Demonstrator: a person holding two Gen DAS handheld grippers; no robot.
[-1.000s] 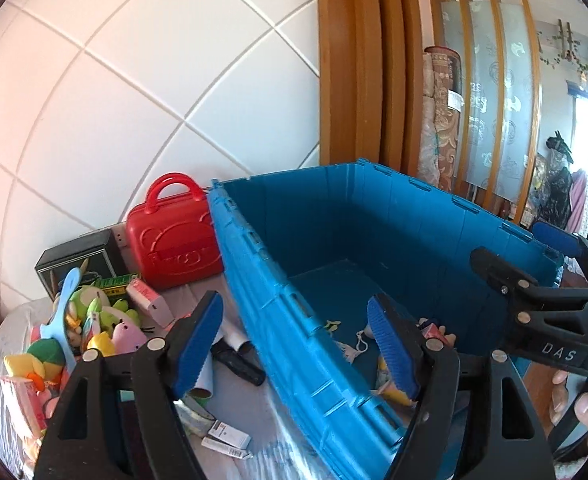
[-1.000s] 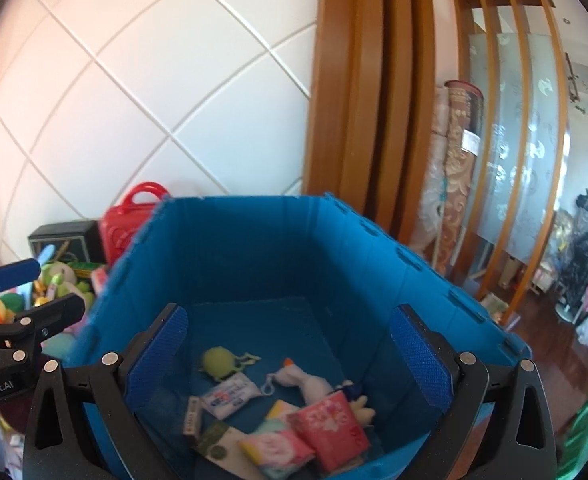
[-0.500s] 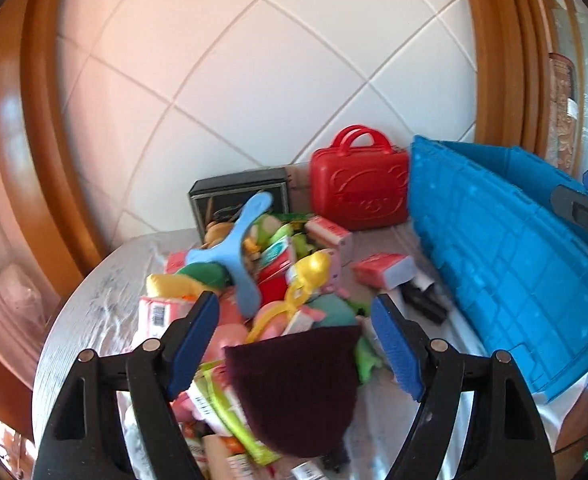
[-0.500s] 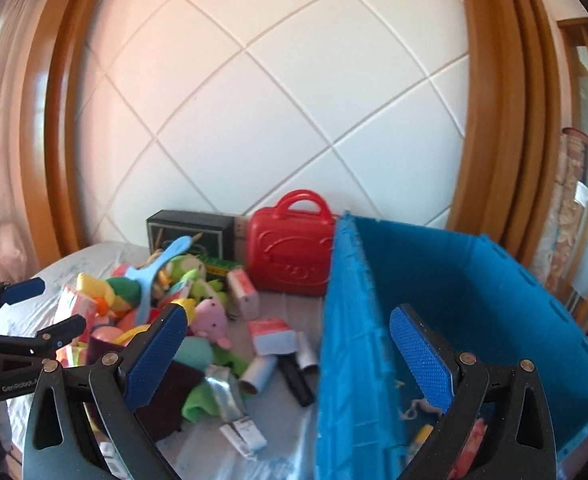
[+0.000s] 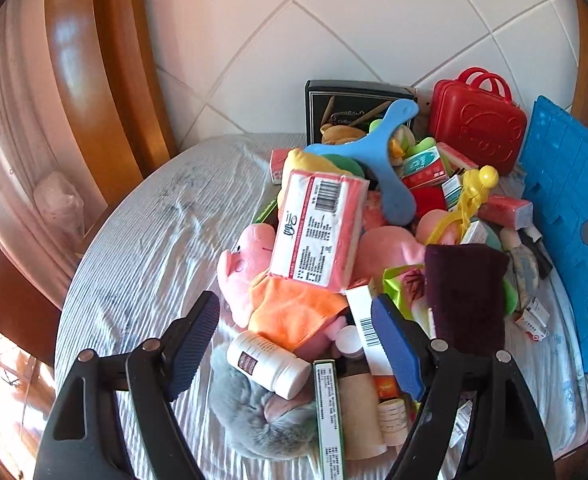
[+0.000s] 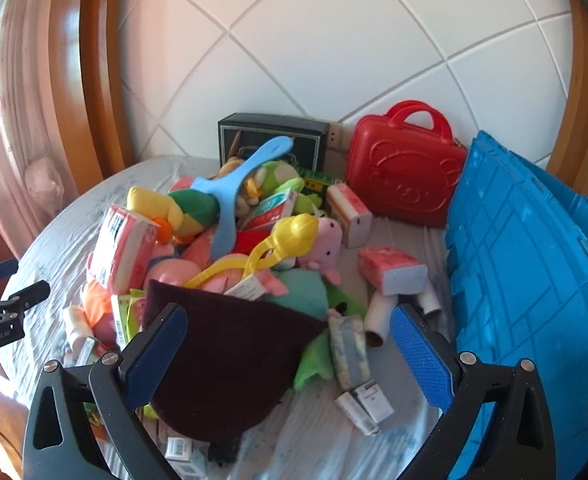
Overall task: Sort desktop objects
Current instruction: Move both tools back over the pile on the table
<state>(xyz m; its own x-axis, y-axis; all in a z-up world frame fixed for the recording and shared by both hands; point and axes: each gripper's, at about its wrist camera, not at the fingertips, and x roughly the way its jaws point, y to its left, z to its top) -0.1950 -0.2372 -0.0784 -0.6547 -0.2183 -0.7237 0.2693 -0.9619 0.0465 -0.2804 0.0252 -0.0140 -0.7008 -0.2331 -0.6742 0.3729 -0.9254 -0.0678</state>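
Change: both cameras have swung from the bin interior to the heap on the table; the bin now sits at the right edge of both views.
Left gripper (image 5: 296, 340): fingers spread, holding nothing; ribbed blue pads (image 5: 191, 344) on black arms, low over the near end of the heap.
Below left gripper: white bottle (image 5: 269, 364), cylindrical, dark label, lying on its side on grey plush (image 5: 253, 412); orange cloth (image 5: 294, 312) just beyond.
Right gripper (image 6: 287, 354): fingers spread, holding nothing; dimpled blue pads, a dark maroon cloth (image 6: 229, 364) between them, whether touching cannot be told.
Heap (image 6: 229, 240): task objects piled at table centre, well left of the bin; soft toys, small cartons, plastic pieces.
Pack (image 5: 318, 228): pink wrapped block, barcode up, lying across a pink pig plush (image 5: 237, 268).
Boomerang (image 5: 378, 152): light blue, smooth plastic, three arms, on top of the heap.
Yellow tongs (image 6: 269, 252): glossy plastic, ball end.
Case (image 6: 406, 176): red hard shell, embossed bear, two handles, upright at the wall.
Box (image 6: 273, 140): black, upright, lower part hidden by toys.
Bin (image 6: 534, 280): blue ribbed plastic, outer wall only, cut off at the right.
Table (image 5: 153, 240): round, wrinkled striped cover.
Unclear: print on cartons too small to read; objects under the maroon cloth hidden.
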